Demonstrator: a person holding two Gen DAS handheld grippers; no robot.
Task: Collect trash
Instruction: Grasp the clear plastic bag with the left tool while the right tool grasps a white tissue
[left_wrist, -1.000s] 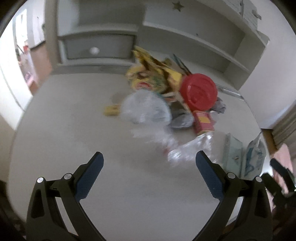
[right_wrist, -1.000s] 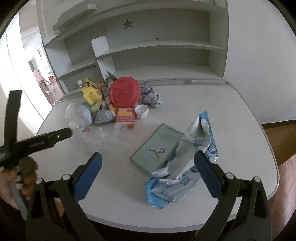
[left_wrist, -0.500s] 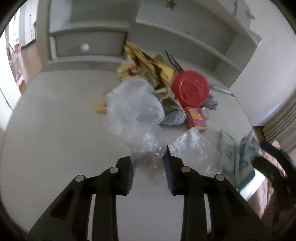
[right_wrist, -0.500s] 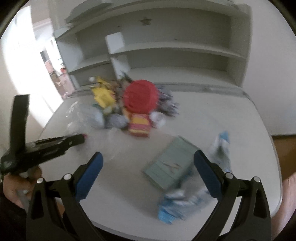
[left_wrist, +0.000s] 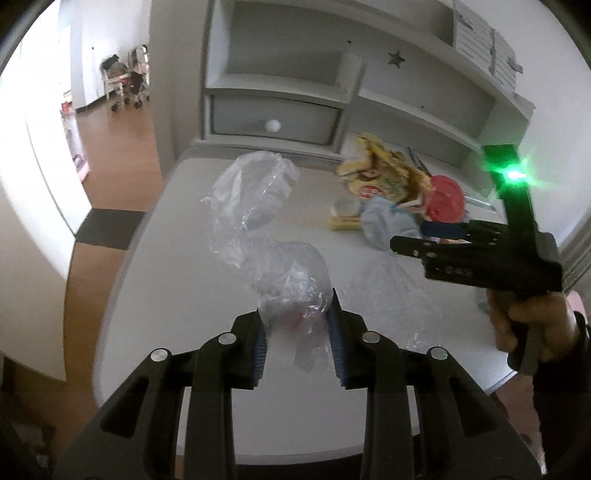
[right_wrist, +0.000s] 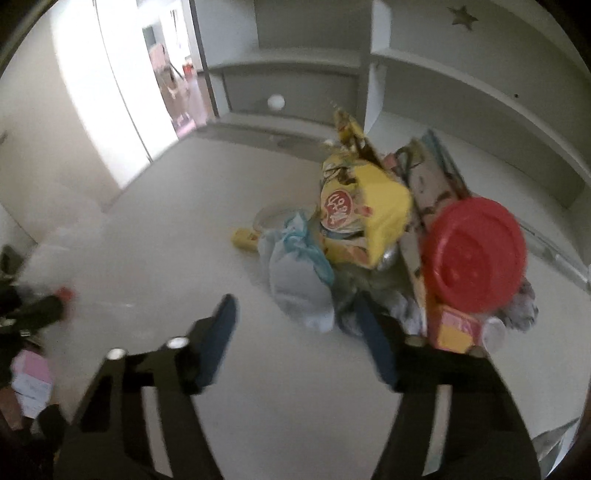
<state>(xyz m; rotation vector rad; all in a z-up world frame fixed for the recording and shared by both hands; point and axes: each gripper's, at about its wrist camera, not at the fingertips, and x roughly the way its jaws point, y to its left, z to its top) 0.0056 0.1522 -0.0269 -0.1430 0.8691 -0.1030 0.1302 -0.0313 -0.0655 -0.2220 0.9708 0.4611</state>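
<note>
My left gripper (left_wrist: 297, 317) is shut on a clear plastic bag (left_wrist: 258, 218) and holds it above the white table (left_wrist: 166, 258). My right gripper (right_wrist: 295, 314) is open and sits just short of a pale blue tied bag (right_wrist: 295, 280) at the front of a trash pile. The pile holds a yellow snack bag (right_wrist: 364, 210), a red round lid (right_wrist: 474, 253) and a small red and yellow box (right_wrist: 456, 328). In the left wrist view the right gripper (left_wrist: 424, 236) reaches in from the right toward the same pile (left_wrist: 388, 184).
A white shelf unit (left_wrist: 332, 74) with a drawer (left_wrist: 273, 118) stands behind the table. More clear plastic (left_wrist: 391, 295) lies on the table to the right of my left gripper. A doorway with a wooden floor (left_wrist: 110, 147) lies to the left.
My left gripper has lifted the clear plastic bag off the table and pulled back to the left. My right gripper has moved left, close up to the trash pile, still open.
</note>
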